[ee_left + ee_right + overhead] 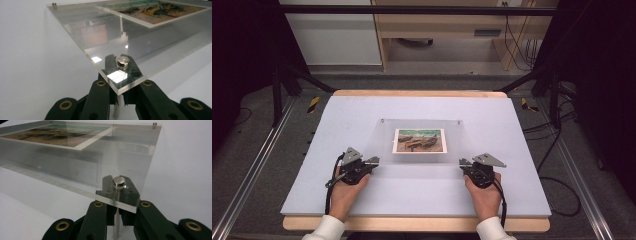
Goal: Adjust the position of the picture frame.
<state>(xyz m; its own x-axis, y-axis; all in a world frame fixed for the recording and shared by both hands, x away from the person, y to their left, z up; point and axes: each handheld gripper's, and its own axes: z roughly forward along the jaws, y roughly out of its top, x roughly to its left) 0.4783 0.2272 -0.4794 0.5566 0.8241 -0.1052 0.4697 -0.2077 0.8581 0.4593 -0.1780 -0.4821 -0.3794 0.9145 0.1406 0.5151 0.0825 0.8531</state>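
A lab: dark metal frame [292, 75] around a padded table [362, 200], loose cables [557, 180].

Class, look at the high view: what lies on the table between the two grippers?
Between the left gripper and right gripper spans the near edge of the clear acrylic frame, the picture lying just beyond; each gripper clamps a corner post.

A pale lilac mat [362, 150] is laid over a wooden table [412, 224], whose light edge is seen at the front and at the back. Metal rails [257, 165] are placed on the grey floor at both sides. Black cables [557, 185] are spread on the floor at the right. Behind the table a white cabinet [332, 35] and a wooden desk [437, 25] are seen, and a black bar [412, 9] is fixed across the top
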